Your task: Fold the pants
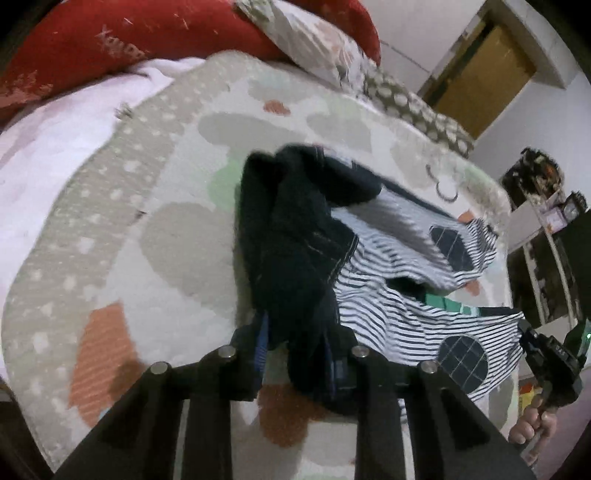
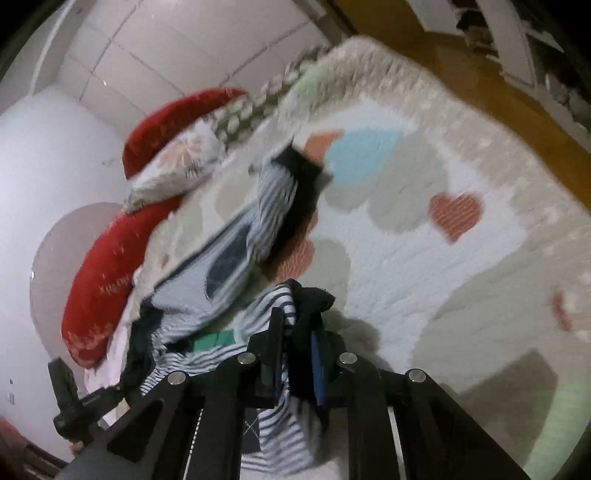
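- Your left gripper is clenched on the dark waistband end of the striped pants.
- Your right gripper is clamped on striped fabric w/ a dark cuff.
- Pants lie crumpled on the heart-print blanket, b/w both grippers; red pillow behind.
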Demonstrator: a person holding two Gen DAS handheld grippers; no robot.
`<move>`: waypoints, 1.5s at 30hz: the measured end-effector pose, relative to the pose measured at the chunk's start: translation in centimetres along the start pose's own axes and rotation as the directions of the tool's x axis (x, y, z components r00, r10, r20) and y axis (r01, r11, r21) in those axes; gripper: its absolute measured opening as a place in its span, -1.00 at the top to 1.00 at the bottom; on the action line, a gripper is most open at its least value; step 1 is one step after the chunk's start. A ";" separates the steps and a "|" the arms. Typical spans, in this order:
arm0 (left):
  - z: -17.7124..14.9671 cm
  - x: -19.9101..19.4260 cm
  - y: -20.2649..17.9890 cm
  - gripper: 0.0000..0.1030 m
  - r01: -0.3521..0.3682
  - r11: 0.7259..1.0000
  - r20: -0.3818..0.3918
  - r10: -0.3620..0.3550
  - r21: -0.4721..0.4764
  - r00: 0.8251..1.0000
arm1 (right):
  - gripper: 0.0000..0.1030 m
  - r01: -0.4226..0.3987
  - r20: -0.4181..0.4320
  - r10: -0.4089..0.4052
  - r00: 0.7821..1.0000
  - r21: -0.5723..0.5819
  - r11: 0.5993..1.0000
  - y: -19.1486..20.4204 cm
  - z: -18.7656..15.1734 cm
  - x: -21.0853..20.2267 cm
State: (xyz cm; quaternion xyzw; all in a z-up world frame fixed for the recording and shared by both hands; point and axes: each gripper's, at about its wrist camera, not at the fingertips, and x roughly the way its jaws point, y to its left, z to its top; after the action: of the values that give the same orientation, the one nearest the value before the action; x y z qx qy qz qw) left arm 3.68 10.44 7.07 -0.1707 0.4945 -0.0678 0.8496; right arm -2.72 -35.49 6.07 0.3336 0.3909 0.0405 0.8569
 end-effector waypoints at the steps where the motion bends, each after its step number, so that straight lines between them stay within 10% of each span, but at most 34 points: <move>1: -0.2 -0.3 0.2 0.53 0.006 1.000 0.004 -0.006 -0.009 1.000 | 0.72 0.003 0.015 -0.003 1.000 0.006 1.000 -0.2 0.2 -0.8; 11: -3.4 1.9 2.4 0.39 0.031 0.996 -0.040 -0.034 -0.082 0.999 | 0.61 0.268 0.015 -0.269 0.963 0.007 0.963 -3.8 -0.3 -1.6; 15: -4.6 0.7 3.5 0.09 0.102 0.991 0.008 -0.101 -0.086 0.995 | -0.13 0.215 0.038 -0.217 0.975 0.061 0.975 -4.4 0.8 -2.7; 28: -8.5 -1.2 0.8 -0.06 0.151 0.988 0.008 -0.151 0.024 0.989 | -0.17 0.127 -0.078 -0.118 0.990 0.126 0.984 -0.5 11.3 12.4; 30: -8.5 -1.1 0.6 -0.06 0.147 0.989 0.009 -0.147 0.033 0.989 | 0.05 0.156 -0.080 -0.146 0.986 0.145 0.977 -0.7 11.6 14.0; 31: -8.5 -0.9 0.5 -0.06 0.144 0.989 0.008 -0.144 0.035 0.989 | 0.67 0.135 -0.065 -0.127 0.990 0.153 0.979 -0.5 11.6 14.1; 32: -8.5 -0.8 0.5 -0.06 0.144 0.989 0.007 -0.145 0.034 0.989 | 0.81 0.082 -0.067 -0.072 0.995 0.165 0.983 -0.3 11.6 14.1; 45: -9.6 -0.7 0.1 -0.06 0.131 0.991 -0.012 -0.131 0.017 0.991 | 0.79 0.126 0.056 -0.143 0.988 0.236 0.964 -4.5 10.1 4.8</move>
State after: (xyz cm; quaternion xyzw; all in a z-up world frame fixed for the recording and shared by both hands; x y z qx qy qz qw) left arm -4.98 8.62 3.27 -0.1946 0.4864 -0.1288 0.8420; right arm 6.75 -42.80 5.06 0.4054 0.3833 -0.0758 0.8264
